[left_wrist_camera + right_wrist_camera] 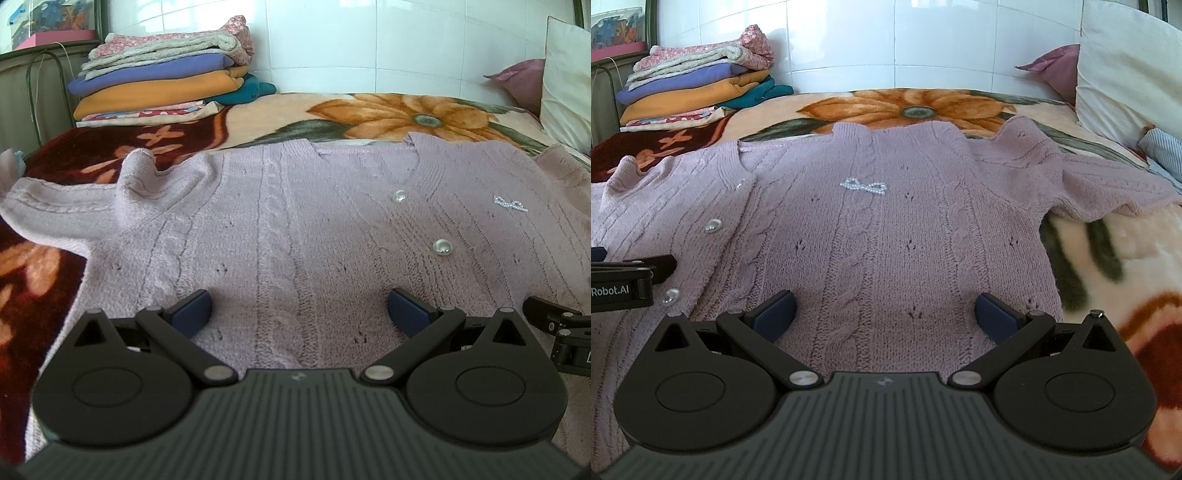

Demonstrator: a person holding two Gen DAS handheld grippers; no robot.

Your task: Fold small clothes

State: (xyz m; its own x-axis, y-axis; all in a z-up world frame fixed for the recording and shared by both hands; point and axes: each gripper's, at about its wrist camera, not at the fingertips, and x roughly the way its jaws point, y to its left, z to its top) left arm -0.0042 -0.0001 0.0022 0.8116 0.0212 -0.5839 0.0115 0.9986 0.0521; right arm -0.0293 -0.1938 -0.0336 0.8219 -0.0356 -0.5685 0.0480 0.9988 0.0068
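Both grippers' spread jaws over flat lilac cardigan [886, 229], blanket [1108, 236] margin alongside

Ahead of you a floral blanket [916, 107] covers the bed, backed by a white tiled wall [923, 40]. At your far left sits a stack of folded clothes [166, 81]; at your right a white pillow [1126, 74] leans beside a pink cushion [1056, 66]. Striped fabric [1163, 151], possibly another garment, lies below the pillow.

Bright, soft daylight; tiled wall [332, 37] slightly glary (fisheye bends edges), near foreground blurred.
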